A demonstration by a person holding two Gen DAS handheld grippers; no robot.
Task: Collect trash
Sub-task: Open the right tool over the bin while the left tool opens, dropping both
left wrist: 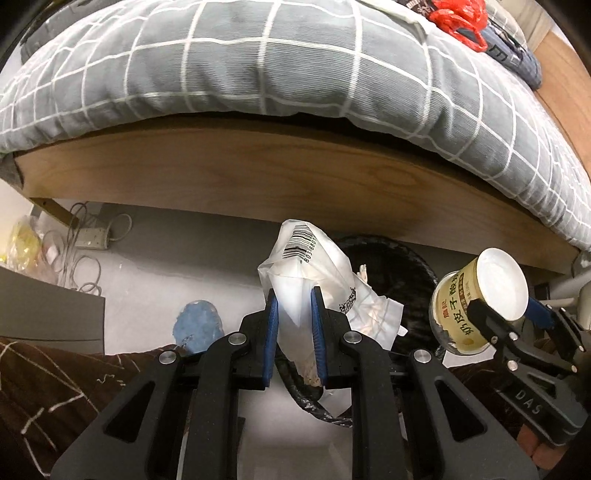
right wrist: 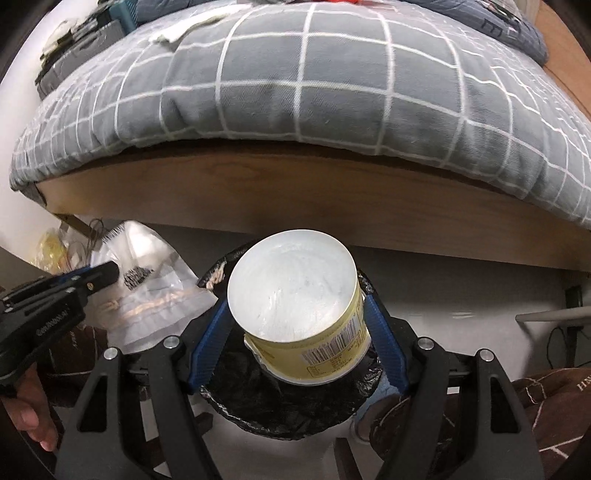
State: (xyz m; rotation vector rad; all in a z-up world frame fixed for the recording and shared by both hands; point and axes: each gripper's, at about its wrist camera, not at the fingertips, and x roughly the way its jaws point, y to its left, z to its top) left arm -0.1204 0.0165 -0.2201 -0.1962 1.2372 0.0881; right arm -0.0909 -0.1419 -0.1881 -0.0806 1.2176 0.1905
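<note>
Our left gripper (left wrist: 294,306) points steeply downward, its blue pads clamped on a crumpled clear plastic wrapper (left wrist: 306,266) with a barcode printed near its top. We hold that wrapper above the near rim of a trash bin lined with a black bag (left wrist: 391,273), which stands on the pale floor just in front of the wooden bed frame (left wrist: 258,173). Our right gripper (right wrist: 295,314) also tilts steeply down, its jaws set wide and pressing on both sides of a yellow yogurt cup (right wrist: 321,339). The cup is turned so its white bottom faces the camera, and it hangs directly over the bin's opening (right wrist: 280,402). From the right wrist view, the left gripper (right wrist: 110,275) and its wrapper (right wrist: 147,295) sit just beside the bin's left edge. From the left wrist view, the right gripper (left wrist: 504,314) holds the cup (left wrist: 476,306) to the right of the wrapper. A grey checked duvet (left wrist: 258,74) drapes over the bed above, with a red plastic bag (left wrist: 461,18) lying on it. A power strip with tangled cables (left wrist: 88,236) lies on the floor to the left.
</note>
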